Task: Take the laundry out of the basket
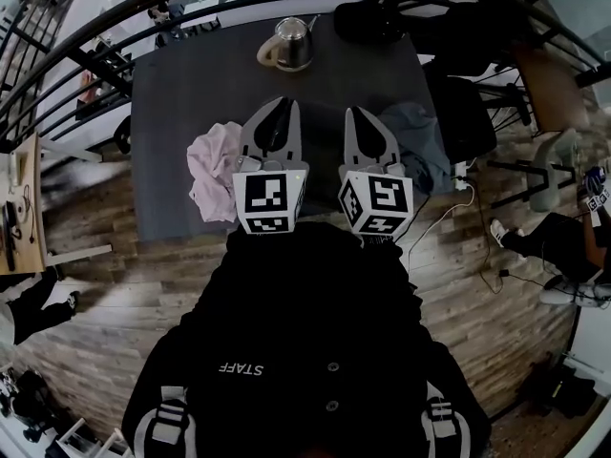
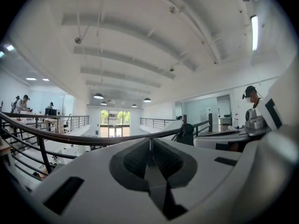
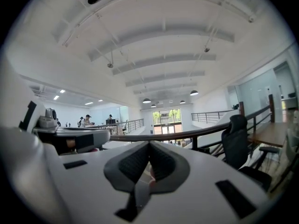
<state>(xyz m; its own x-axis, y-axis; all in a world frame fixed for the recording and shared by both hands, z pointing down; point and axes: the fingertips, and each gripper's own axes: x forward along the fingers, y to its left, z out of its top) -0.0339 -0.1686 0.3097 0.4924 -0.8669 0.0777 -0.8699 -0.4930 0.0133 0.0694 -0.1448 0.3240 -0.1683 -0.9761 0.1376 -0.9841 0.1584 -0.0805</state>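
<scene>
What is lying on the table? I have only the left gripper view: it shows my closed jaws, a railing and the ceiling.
Observer: In the head view, a pink garment lies on the dark table, just left of the left gripper.
Operator: And on the other side?
Observer: A grey-blue garment lies on the table, right of the right gripper.
Operator: Does the right gripper hold any cloth?
Observer: No. The right gripper view shows its jaws together, with no garment in them.
Operator: Do you see the basket?
Observer: No view shows a basket. The only other thing on the table is a metal kettle at the far edge.
</scene>
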